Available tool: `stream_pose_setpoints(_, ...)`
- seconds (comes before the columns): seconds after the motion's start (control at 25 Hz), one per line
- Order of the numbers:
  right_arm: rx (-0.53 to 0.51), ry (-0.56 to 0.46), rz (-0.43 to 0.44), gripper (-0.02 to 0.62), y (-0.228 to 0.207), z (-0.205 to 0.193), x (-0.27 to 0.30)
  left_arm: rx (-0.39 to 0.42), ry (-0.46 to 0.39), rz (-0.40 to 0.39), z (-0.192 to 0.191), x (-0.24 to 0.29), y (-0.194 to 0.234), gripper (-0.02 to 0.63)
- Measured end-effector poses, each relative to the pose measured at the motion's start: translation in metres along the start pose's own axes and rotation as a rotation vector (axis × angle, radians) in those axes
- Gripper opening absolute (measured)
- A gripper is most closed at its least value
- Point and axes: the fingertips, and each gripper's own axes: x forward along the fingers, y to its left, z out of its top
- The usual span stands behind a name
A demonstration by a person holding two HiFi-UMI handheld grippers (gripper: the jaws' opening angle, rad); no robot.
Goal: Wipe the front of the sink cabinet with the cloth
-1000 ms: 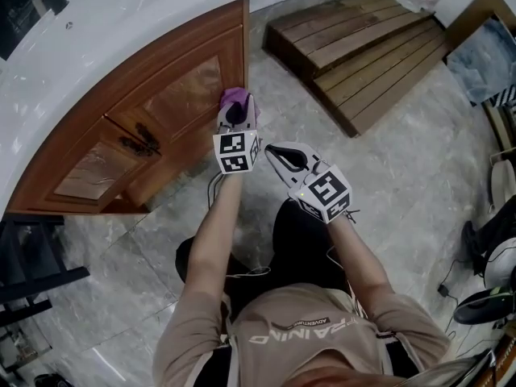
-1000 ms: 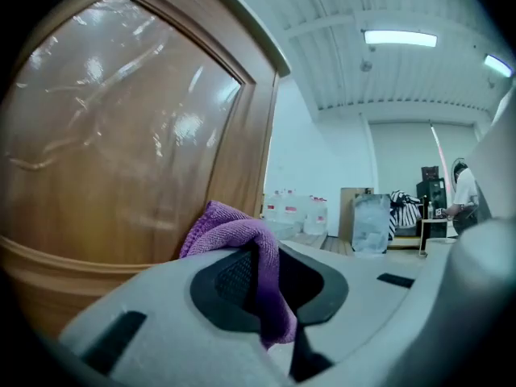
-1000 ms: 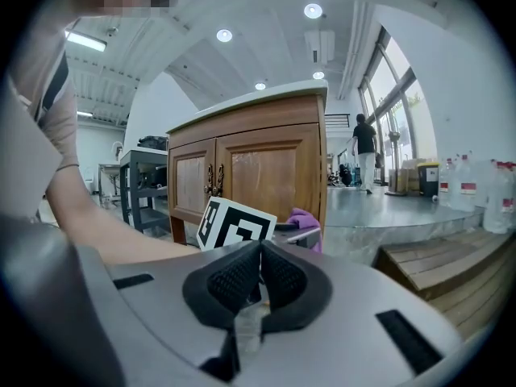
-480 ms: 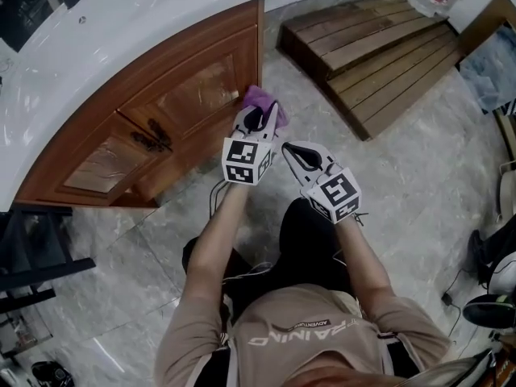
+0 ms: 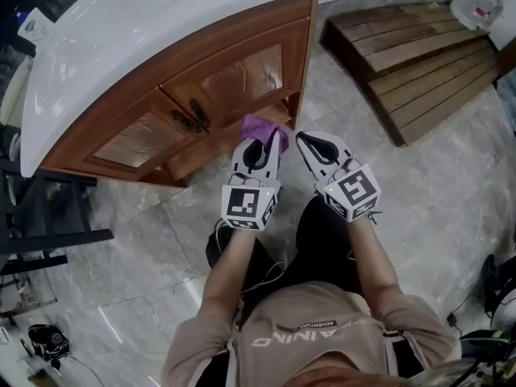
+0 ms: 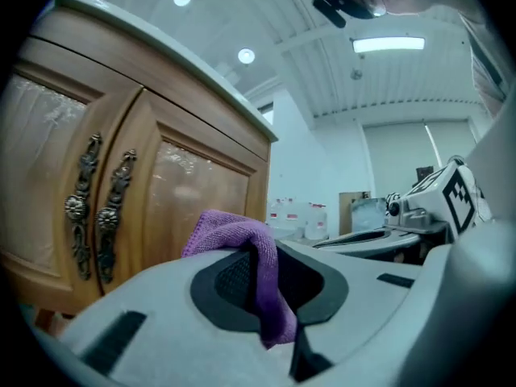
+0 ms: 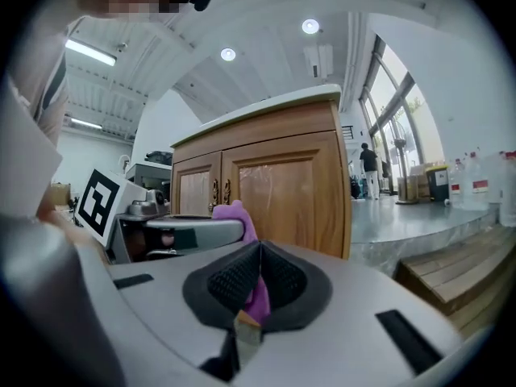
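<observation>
- The cloth point(image 5: 260, 124), a purple one, is grasped by the fingers point(image 6: 230, 279) of the left gripper point(image 5: 264, 139). It is pinched at a fold, with the loose bulk bunched beyond the tips.
- The cloth is held low at the right end of the sink cabinet point(image 5: 205, 67), by the bottom corner of the right door point(image 5: 250, 75). From the head view it appears to meet the wood there, though actual contact cannot be confirmed.
- The fingers point(image 7: 230, 282) of the right gripper point(image 5: 306, 139) are clenched together, just beside the cloth and clear of the cabinet. A sliver of purple is seen low in their seam; whether cloth is caught there cannot be told.
- The wiping is judged to be under way, with the cloth brought to the lower right corner of the front.
- No damp streak or change of sheen is seen on the wood, so the amount already wiped cannot be read.
- The left door point(image 5: 141, 139), the pair of dark ornate handles point(image 5: 192, 118) at the middle seam and the curved rail under the white tabletop point(image 5: 121, 31) lie well apart from the cloth. They are taken as still to be covered, if not wiped already.
- The wooden steps point(image 5: 419, 47) on the marble floor point(image 5: 145, 240) to the right play no part.
</observation>
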Motion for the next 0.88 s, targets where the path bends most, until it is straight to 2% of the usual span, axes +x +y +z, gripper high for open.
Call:
stream_pose_setpoints(0.2,-0.002,-0.007,0.075,0.012,0.031,0.004,0.025,-0.003,0.029,0.083,-0.001,-0.042,0.035,0.037)
stream_pose_setpoints(0.48,-0.023,0.033,0.235,0.012,0.090,0.009,0.073,-0.027,0.069,0.249,-0.006,-0.096,0.080,0.037)
stream_pose_setpoints(0.6,-0.012,0.055,0.292,0.012,0.110,0.018,0.088,-0.042,0.100,0.292,-0.003,-0.111,0.097,0.037)
stream_pose_setpoints(0.72,0.030,0.100,0.356,0.012,0.136,0.030,0.097,-0.046,0.156,0.316,0.005,-0.126,0.106,0.037)
stream_pose_setpoints(0.88,0.083,0.144,0.411,0.012,0.168,0.057,0.102,-0.111,0.203,0.379,0.025,-0.150,0.114,0.037)
